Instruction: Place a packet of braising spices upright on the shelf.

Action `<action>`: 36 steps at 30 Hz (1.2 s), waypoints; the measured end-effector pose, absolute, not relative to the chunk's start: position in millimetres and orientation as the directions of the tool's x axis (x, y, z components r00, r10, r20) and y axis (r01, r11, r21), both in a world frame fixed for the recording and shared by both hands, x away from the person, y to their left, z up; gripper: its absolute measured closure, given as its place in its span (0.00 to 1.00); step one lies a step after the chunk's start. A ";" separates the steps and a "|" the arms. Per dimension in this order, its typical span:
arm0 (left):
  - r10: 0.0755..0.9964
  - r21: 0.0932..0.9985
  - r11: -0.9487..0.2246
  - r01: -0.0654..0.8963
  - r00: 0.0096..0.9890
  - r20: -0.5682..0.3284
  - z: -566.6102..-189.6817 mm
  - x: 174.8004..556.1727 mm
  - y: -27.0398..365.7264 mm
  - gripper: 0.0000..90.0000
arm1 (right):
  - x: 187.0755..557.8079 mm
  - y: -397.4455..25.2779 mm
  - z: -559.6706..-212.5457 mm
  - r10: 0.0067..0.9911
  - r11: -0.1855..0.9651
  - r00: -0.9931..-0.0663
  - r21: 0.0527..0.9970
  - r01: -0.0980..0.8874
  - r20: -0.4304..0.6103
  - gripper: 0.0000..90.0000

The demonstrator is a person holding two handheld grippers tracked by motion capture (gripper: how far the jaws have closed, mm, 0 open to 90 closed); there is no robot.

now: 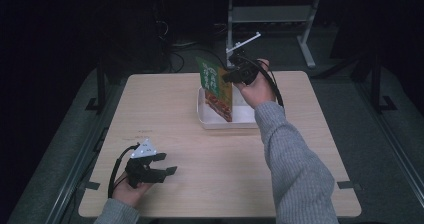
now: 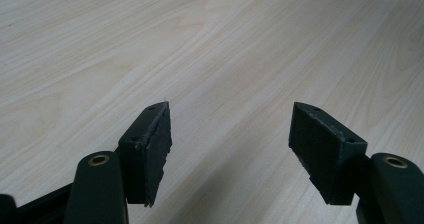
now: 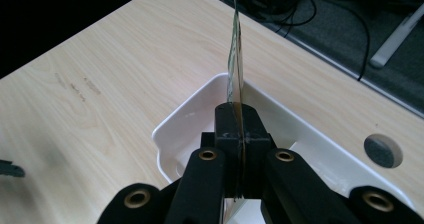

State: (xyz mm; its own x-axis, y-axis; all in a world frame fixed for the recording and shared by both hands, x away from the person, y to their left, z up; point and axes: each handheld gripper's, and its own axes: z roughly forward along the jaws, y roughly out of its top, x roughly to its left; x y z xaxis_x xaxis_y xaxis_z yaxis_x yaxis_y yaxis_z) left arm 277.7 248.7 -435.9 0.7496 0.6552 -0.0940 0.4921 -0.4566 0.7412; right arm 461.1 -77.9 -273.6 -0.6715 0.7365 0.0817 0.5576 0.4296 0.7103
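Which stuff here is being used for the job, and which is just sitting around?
Used for the job:
right gripper, shut on the flat packet
flat packet, held upright over the tray
white tray

Just sitting around:
left gripper, open, resting on the table
grey table plug
cables on the floor

Grey knit sleeves (image 1: 295,159); black claws (image 2: 230,154) with brass rivets.

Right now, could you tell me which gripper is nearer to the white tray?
The right gripper: it is above the white tray, shut on the snack packet. The left gripper sits open at the table's near left, well away.
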 end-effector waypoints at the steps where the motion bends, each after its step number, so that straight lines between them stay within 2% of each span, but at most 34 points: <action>1: 0.655 0.740 -0.458 0.492 0.750 -0.094 -435.9 277.7 248.7 0.37 | 460.6 -79.6 -273.9 0.741 0.423 -0.666 0.709 0.564 0.088 0.99; 16: 0.647 0.734 -0.473 0.488 0.758 -0.088 -437.1 276.8 244.6 0.37 | 452.6 -96.4 -280.8 0.743 0.426 -0.654 0.655 0.624 0.139 0.99; 36: 0.644 0.733 -0.474 0.488 0.760 -0.089 -437.3 276.9 244.3 0.37 | 455.6 -98.1 -281.5 0.804 0.412 -0.585 0.609 0.678 0.107 0.99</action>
